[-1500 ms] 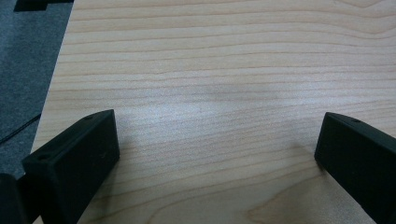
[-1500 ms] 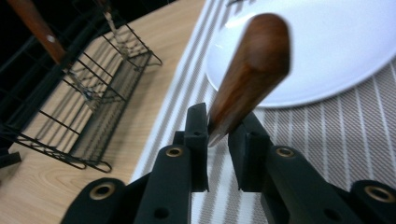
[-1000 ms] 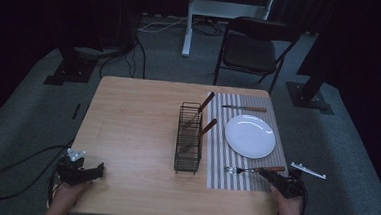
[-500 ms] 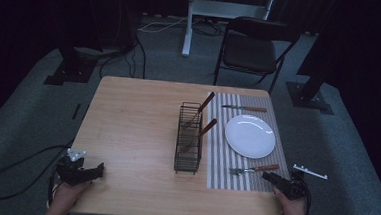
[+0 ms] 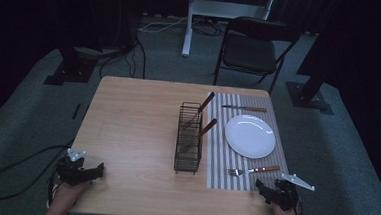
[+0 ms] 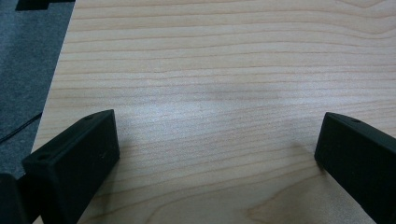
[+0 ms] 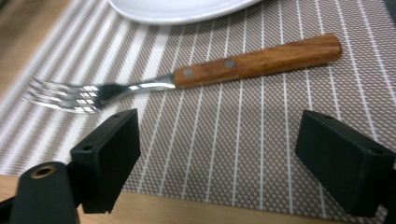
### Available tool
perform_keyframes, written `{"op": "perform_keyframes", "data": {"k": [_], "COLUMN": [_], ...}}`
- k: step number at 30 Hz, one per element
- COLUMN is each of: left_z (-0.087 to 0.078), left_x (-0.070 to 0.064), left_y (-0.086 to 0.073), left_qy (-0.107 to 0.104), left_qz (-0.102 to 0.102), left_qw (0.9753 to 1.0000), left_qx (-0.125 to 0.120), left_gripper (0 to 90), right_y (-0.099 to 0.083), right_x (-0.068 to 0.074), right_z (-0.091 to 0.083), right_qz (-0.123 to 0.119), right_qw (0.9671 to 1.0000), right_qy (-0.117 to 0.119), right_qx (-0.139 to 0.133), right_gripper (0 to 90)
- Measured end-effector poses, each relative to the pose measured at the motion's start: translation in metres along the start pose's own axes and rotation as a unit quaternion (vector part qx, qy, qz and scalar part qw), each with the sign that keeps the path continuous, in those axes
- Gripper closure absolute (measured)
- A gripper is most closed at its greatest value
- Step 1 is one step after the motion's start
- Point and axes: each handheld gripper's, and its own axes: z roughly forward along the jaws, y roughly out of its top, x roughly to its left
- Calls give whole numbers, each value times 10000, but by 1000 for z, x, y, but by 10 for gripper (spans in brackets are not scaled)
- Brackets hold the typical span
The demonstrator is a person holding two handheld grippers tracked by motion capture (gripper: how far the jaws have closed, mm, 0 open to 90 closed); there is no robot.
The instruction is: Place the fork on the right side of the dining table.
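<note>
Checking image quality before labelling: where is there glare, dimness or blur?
High view: dim, surroundings nearly black. Right gripper view: glare on the fork tines, sharp placemat weave. Left gripper view: soft sheen on the table, jaws slightly blurred.

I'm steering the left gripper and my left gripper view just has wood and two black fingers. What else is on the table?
Observer: A black wire basket stands mid-table with wooden-handled utensils in it.
Operator: Is there food?
Observer: No, a bare round white plate sits on a grey striped placemat.
Operator: What's the other gripper doing?
Observer: The right gripper is open, with a wooden-handled fork lying just beyond its fingers.
</note>
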Motion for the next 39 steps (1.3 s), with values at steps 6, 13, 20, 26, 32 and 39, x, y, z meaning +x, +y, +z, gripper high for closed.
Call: {"op": "perform_keyframes", "data": {"k": [6, 13, 20, 26, 32, 39], "left_z": [0, 0, 0, 0, 0, 0], "left_x": [0, 0, 0, 0, 0, 0], "left_y": [0, 0, 0, 0, 0, 0], "left_qy": [0, 0, 0, -1, 2, 2], "left_qz": [0, -1, 2, 1, 3, 3], "left_qw": [10000, 10000, 10000, 10000, 10000, 10000], "left_qx": [-1, 0, -1, -4, 3, 1], "left_gripper": [2, 2, 2, 2, 2, 2], "right_y": [-10, -14, -15, -13, -13, -13], "right_x": [11, 11, 15, 15, 15, 15], "right_z": [-5, -5, 1, 2, 2, 2], "right_qz": [-262, -211, -287, -231, -222, -219], "right_qw": [9967, 9940, 9919, 9913, 9911, 9911], "right_qy": [-763, -1072, -1231, -1293, -1307, -1310], "right_qx": [-25, -57, -139, -118, -116, -113], "right_gripper": [125, 124, 116, 115, 115, 115]}}
